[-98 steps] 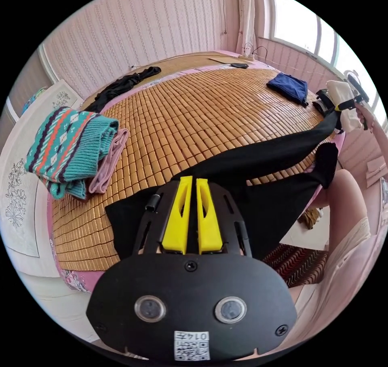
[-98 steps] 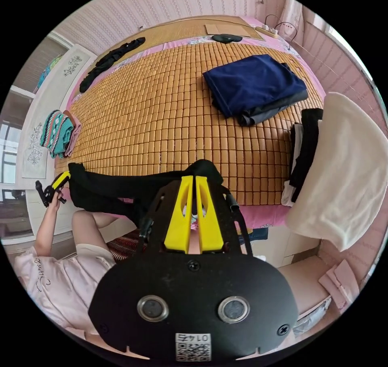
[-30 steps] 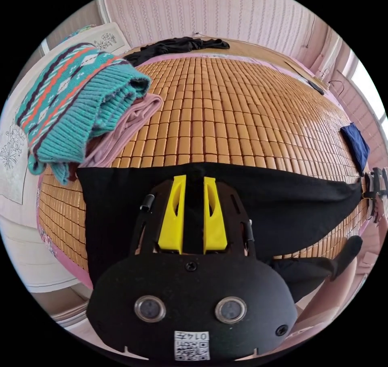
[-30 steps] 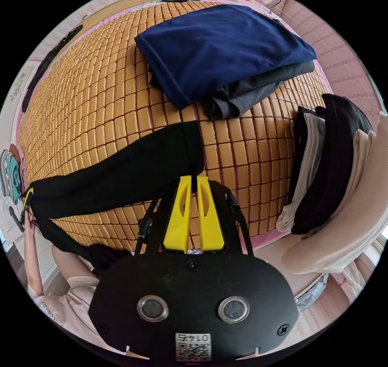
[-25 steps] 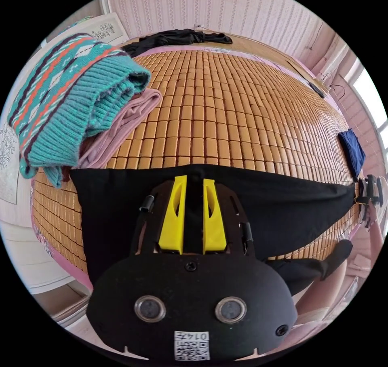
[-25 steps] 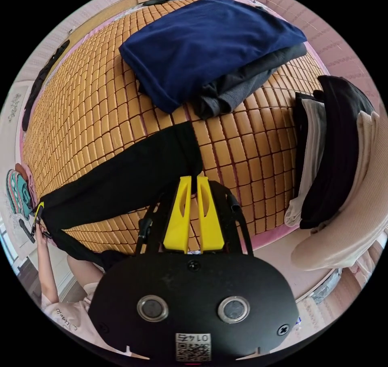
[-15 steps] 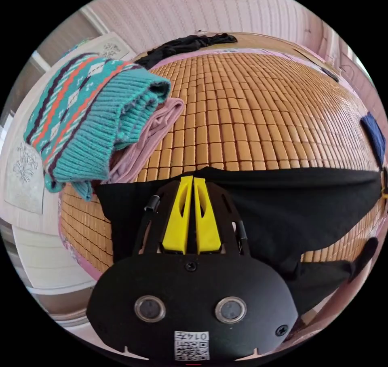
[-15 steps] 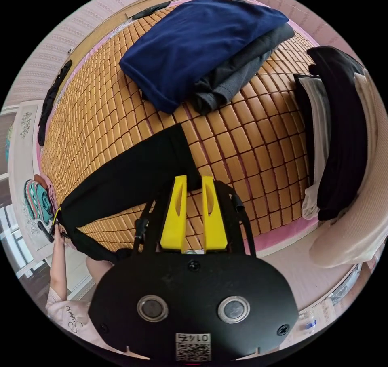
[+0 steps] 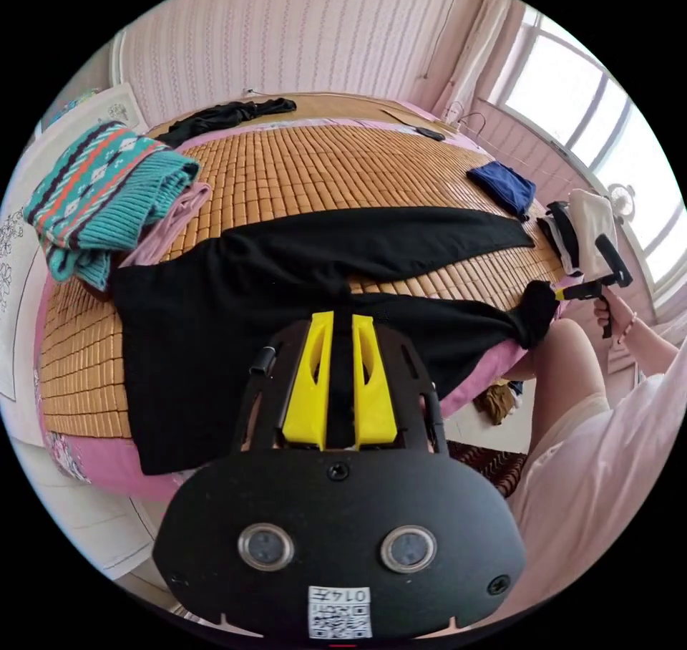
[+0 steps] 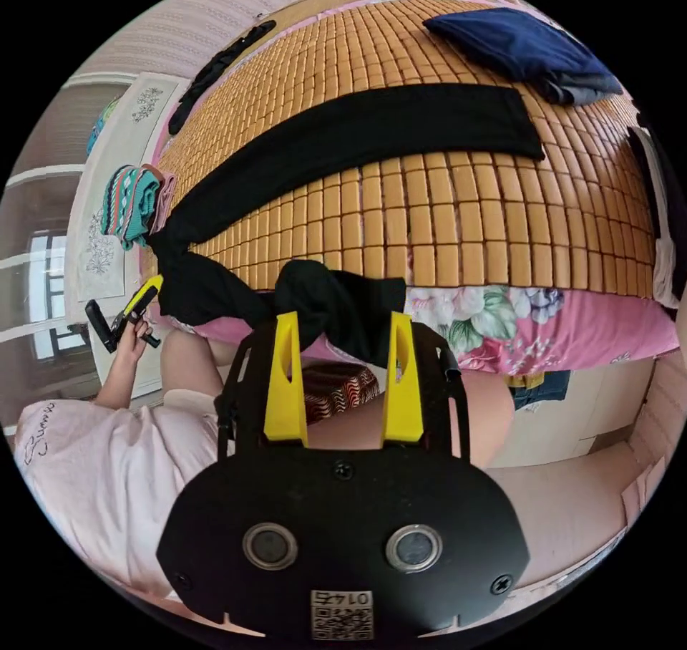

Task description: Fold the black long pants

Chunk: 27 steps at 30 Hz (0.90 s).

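- The black pants (image 9: 300, 278) are lying spread across the bamboo mat (image 9: 322, 170) on the bed (image 10: 544, 328), waist end near the left claw, legs stretching toward the right claw.
- One leg (image 10: 358, 131) is lying flat and straight on the mat; the other leg is running along the bed's near edge, and its cuff (image 10: 336, 306) is bunching up and hanging over the flowered pink side of the bed.
- The left claw (image 9: 340, 321) is sitting over the waist part of the pants with its yellow jaws a little apart; black cloth is showing between them, but I cannot tell whether they are pressing on it.
- In the right gripper view, the left claw (image 10: 147, 293) is appearing in the person's hand (image 10: 132, 331) beside the waist end of the pants.
- The right claw (image 10: 342, 321) is standing wide apart, with the bunched cuff lying just beyond its jaw tips.
- In the left gripper view, the right claw (image 9: 562, 293) is pointing at that cuff, held by the person's other hand (image 9: 608, 313).
- A folded teal patterned sweater (image 9: 100, 185) is resting on a pink garment (image 9: 172, 220) just beside the waist end.
- A folded navy garment (image 10: 522, 45) is lying beyond the flat leg's end.
- A dark garment (image 9: 222, 113) is lying at the far side of the bed.
- The person, in a light pink top (image 10: 107, 464), is standing beside the bed.
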{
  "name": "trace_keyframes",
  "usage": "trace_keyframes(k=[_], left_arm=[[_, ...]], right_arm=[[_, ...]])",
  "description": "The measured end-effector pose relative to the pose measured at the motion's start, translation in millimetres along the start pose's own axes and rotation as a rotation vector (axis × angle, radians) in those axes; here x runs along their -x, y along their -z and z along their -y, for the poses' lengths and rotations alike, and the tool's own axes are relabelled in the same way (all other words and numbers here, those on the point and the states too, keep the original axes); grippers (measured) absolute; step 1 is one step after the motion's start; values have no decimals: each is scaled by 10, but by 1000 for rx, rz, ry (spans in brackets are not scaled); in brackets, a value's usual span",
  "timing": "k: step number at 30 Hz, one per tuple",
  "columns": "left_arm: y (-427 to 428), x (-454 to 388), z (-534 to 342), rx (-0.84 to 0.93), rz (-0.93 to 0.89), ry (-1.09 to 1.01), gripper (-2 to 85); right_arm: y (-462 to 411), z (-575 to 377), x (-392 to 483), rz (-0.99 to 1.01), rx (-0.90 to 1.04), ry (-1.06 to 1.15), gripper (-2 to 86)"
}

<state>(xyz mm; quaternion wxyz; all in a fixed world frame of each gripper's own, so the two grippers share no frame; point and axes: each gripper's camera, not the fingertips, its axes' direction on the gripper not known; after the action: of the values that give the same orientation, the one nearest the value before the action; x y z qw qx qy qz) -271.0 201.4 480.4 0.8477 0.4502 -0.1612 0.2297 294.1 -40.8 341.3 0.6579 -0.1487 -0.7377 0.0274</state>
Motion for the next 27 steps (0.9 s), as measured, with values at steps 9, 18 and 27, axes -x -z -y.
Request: trace_keyframes(k=[9, 18, 27], left_arm=[[-492, -166, -433, 118, -14, 75, 47], [-433, -84, -453, 132, -44, 102, 1], [-443, -117, -467, 152, -7, 60, -10]], right_arm=[[-152, -307, -194, -92, 10, -144, 24], [1292, -907, -397, -338, -383, -192, 3], [1389, -1036, -731, -240, -392, -248, 5]])
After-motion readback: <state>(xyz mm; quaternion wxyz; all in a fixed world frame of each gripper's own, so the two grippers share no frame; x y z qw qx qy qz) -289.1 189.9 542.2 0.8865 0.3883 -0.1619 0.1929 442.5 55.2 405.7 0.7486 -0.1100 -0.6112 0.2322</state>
